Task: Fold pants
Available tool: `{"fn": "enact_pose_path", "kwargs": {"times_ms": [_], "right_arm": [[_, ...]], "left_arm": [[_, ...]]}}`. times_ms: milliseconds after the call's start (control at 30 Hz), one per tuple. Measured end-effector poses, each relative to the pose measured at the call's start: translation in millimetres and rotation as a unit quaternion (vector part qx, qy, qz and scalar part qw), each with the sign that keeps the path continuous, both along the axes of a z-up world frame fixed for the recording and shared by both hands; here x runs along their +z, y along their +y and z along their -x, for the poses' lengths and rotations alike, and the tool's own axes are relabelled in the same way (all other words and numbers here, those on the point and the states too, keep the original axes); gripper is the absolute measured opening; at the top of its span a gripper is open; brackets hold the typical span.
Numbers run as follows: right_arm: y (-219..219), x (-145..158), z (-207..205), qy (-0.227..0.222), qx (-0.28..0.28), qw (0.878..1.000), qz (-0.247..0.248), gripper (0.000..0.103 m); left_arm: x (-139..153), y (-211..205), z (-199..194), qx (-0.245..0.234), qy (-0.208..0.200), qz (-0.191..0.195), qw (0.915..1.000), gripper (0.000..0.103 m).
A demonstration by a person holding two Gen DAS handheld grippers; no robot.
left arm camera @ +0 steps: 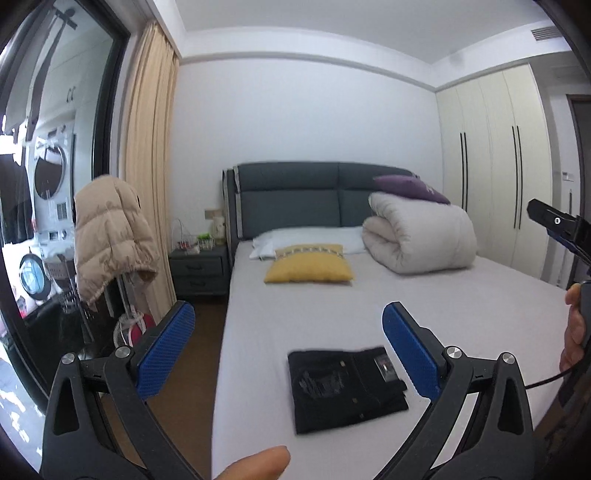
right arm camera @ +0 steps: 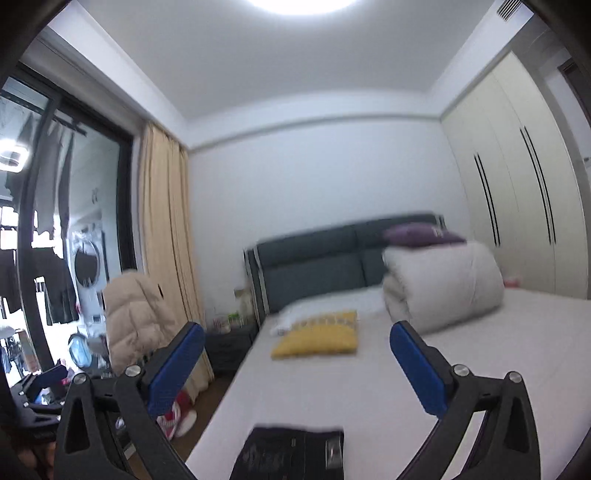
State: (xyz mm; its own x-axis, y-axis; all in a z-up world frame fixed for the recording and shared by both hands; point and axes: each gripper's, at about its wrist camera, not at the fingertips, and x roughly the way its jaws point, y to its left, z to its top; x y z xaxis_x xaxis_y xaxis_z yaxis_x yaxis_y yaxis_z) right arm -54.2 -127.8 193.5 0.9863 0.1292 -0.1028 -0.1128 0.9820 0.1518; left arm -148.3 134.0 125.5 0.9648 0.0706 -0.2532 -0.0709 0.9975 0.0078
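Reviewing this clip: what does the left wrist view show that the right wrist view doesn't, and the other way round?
Only the left wrist view shows the whole folded black pants, a thumb at the bottom edge, and the right tool's hand at the right edge.

Only the right wrist view shows the ceiling light and red-and-white shoes on the floor; the pants are cut off there.

Both show the bed, yellow cushion, rolled duvet, beige jacket, and an open tool: left tool, right tool.
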Motion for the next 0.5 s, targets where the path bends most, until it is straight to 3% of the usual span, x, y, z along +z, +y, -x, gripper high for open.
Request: {"fn": "enact_pose_path", "kwargs": {"times_ms": [233, 367, 500], "right_arm": [[17.7, -45.3, 1.7, 0.087, -0.026, 0.996, 0.02, 0.103], [21.5, -75.8, -0.4, 0.161, -0.056, 0.985, 0.029, 0.103], [17.4, -104.9, -9.3, 0.224, -0.067, 0.972, 0.02, 0.103]], "left_arm": [[-57.5, -11.3, -9.8, 0.011, 0.089, 0.012, 0.9959, 0.103], [-98.7, -6.0, -36.3, 0.043, 0.159, 0.03, 0.9859, 0.103], [-130.6, -2.3, -56.0, 0.053, 0.201, 0.036, 0.9774, 0.103]]}}
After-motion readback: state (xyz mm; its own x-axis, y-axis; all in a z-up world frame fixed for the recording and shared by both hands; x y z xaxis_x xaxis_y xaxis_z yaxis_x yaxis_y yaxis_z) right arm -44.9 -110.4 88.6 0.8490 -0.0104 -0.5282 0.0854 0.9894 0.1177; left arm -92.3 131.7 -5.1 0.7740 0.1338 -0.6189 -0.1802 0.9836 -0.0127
